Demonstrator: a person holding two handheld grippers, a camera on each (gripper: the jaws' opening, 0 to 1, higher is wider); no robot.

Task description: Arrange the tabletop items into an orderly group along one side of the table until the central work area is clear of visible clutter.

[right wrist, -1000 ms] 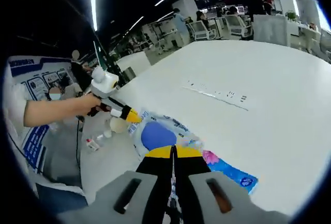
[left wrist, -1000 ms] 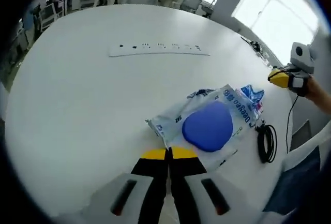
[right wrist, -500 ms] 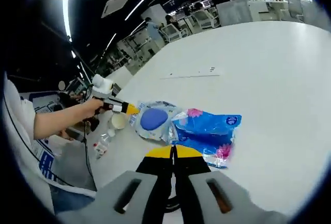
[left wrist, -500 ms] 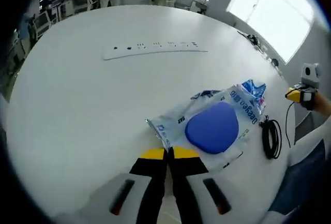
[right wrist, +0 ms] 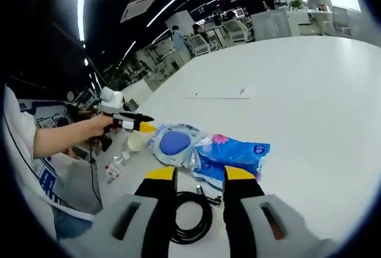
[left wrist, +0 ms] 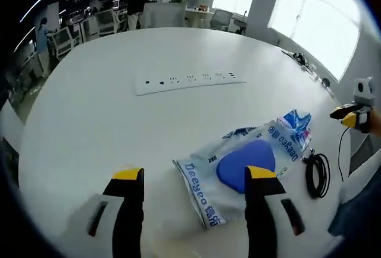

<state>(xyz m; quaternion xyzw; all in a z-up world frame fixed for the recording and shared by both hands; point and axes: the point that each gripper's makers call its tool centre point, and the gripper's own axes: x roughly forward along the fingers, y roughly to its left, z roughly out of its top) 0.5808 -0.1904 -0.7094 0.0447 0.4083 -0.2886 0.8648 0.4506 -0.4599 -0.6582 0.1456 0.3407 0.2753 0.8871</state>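
Note:
A white wipes pack with a round blue lid (left wrist: 245, 164) lies on the white table (left wrist: 89, 109), touching a blue tissue pack (left wrist: 296, 126). My left gripper (left wrist: 195, 174) is open wide just in front of the white pack's near corner, holding nothing. In the right gripper view the wipes pack (right wrist: 172, 143) and blue tissue pack (right wrist: 233, 152) lie side by side. My right gripper (right wrist: 200, 174) is open, its jaws on either side of a coiled black cable (right wrist: 189, 211). The left gripper (right wrist: 128, 121) reaches in from the left, held by a hand.
A white power strip (left wrist: 187, 81) lies further out on the table. The black cable coil (left wrist: 316, 174) sits near the table's edge. A small cup (right wrist: 136, 143) and a small bottle (right wrist: 113, 165) stand by that edge. Office desks and chairs lie beyond.
Both grippers went from shut to open. The left let go of the white pack's corner and the right drew back toward the cable.

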